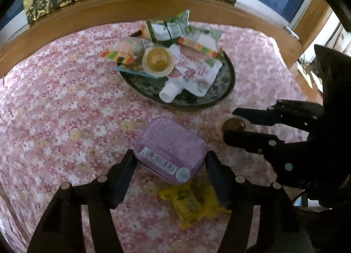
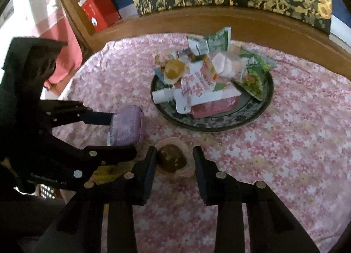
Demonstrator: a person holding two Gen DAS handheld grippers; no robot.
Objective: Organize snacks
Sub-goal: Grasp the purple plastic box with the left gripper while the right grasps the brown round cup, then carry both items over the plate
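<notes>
**Two snacks bracketed, a full plate waiting**

Here we hold both grippers low over the pink floral tablecloth [image 1: 65,104]. Our left gripper [image 1: 171,165] stands spread around the purple box [image 1: 170,150], its fingers flanking the short ends; whether they already touch, we cannot tell. Our right gripper [image 2: 174,161] is likewise parted, straddling the dark jelly cup [image 2: 172,157] without clear contact.

We judge the box rigid and light, its smooth plastic a little slippery, best pinched across the flat sides. The cup looks small and soft-walled, with a thin flange; a gentle squeeze on the body, below the rim, seems wise.

The dark plate [image 2: 219,123] beyond already carries a spouted pouch [image 2: 193,95], a yellow jelly cup [image 2: 173,71] and green packets [image 2: 252,73].

Only the left wrist view reveals a yellow wrapper [image 1: 193,204] lying under the box's near end. Only the right wrist view shows the red box [image 2: 101,9] past the table's edge.
</notes>
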